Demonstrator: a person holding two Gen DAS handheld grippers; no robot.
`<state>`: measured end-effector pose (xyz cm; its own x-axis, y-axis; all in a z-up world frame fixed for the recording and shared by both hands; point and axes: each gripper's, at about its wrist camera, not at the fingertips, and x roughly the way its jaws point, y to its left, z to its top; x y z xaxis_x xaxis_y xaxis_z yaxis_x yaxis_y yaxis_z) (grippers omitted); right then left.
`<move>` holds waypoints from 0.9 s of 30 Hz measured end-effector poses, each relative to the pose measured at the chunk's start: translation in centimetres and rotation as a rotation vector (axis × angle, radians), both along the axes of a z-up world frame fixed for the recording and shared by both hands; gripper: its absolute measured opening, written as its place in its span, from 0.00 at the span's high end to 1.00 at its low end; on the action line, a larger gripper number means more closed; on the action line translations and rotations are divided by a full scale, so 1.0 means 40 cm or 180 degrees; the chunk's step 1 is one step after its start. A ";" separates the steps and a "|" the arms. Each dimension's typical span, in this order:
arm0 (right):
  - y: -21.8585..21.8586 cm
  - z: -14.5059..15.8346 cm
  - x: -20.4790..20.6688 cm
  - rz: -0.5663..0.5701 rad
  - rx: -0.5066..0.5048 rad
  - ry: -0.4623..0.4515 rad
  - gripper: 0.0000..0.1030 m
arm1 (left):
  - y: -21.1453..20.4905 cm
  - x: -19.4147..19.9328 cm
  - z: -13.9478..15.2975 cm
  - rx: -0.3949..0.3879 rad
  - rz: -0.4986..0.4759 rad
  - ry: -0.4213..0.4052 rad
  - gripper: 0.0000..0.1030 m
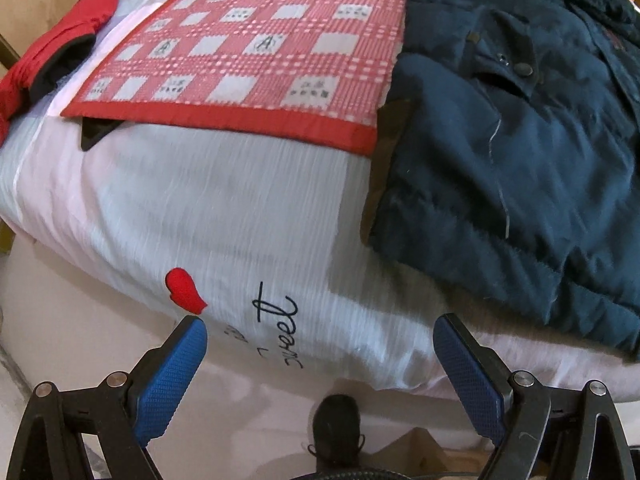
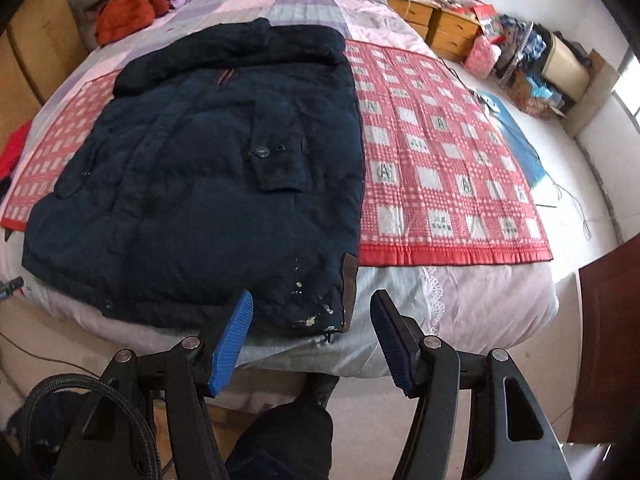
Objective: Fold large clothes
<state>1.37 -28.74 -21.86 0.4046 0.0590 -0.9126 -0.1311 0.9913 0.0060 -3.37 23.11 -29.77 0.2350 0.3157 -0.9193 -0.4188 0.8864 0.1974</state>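
Left wrist view
- Left hand-held gripper (image 1: 320, 344): jaws spread wide, nothing between them, hanging off the foot of the bed (image 1: 224, 208) over the white sheet with script and a red heart.
- Coat (image 1: 520, 140): dark blue, padded, lying on the bed to the gripper's right, its hem near the bed edge, partly over the red checked mat (image 1: 256, 40).
- Red garment (image 1: 52, 44): bunched at the bed's far left.

Right wrist view
- Right hand-held gripper (image 2: 312, 312): jaws wide apart, holding nothing, poised just at the coat's (image 2: 200, 180) near right hem corner.
- Coat position: spread flat, collar away, sleeves seemingly tucked in already.
- Step: judged as the approach before a fold; no cloth gripped yet.
- Next move: likely close on the hem corner, while the left gripper shifts right to the other corner, then lift both toward the collar.
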 end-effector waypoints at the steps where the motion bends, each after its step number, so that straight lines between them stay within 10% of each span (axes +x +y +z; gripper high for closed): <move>1: 0.000 -0.009 0.005 0.0000 -0.0008 0.0015 0.37 | 0.002 0.001 -0.004 0.0008 -0.0002 0.0006 0.07; 27: 0.006 -0.080 0.015 0.0006 -0.0075 0.0202 0.37 | 0.030 -0.039 -0.021 0.0029 0.0006 -0.0155 0.07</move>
<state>1.98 -28.52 -25.05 0.3457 0.0380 -0.9376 -0.1332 0.9910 -0.0089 -4.93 24.30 -30.62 0.2787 0.3246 -0.9039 -0.4297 0.8839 0.1849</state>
